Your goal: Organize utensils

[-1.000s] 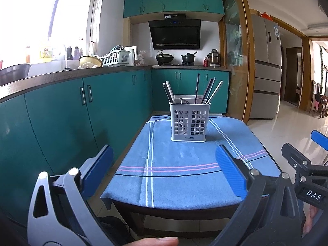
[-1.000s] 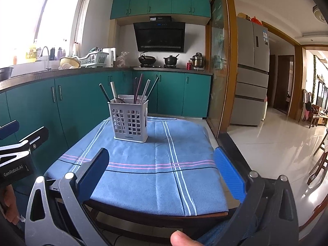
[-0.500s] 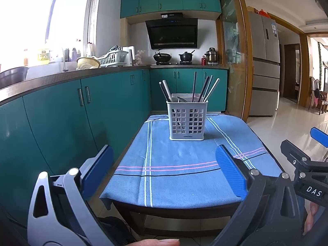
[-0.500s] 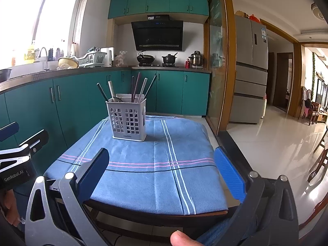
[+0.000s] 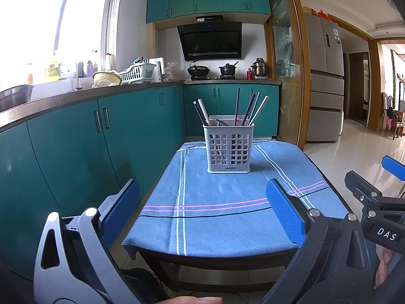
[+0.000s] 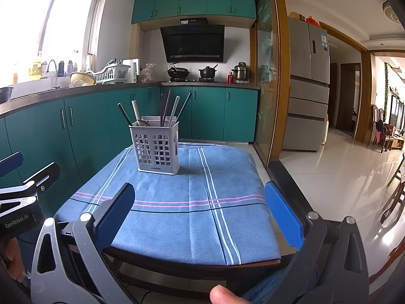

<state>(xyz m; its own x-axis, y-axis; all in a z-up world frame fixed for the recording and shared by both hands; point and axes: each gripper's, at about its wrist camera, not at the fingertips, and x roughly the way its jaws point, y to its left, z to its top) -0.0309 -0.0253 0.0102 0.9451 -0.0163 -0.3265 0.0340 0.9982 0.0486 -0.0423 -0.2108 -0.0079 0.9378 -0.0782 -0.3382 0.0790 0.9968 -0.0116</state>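
Your way over the cloth (image 5: 222, 202) is clear up to the holder (image 5: 229, 149); chopsticks (image 5: 249, 110) fan above its rim, and cabinets (image 5: 76, 141) crowd the left.

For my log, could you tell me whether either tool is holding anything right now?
Nothing is held. The left tool and right tool are both open and empty; the utensils stand in the basket.

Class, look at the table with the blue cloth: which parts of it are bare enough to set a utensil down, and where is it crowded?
The blue cloth is bare from the near edge up to the white basket, and in strips on either side of it. The only crowded spot is the basket itself, full of chopsticks. Both the left gripper and the right gripper are open and empty.
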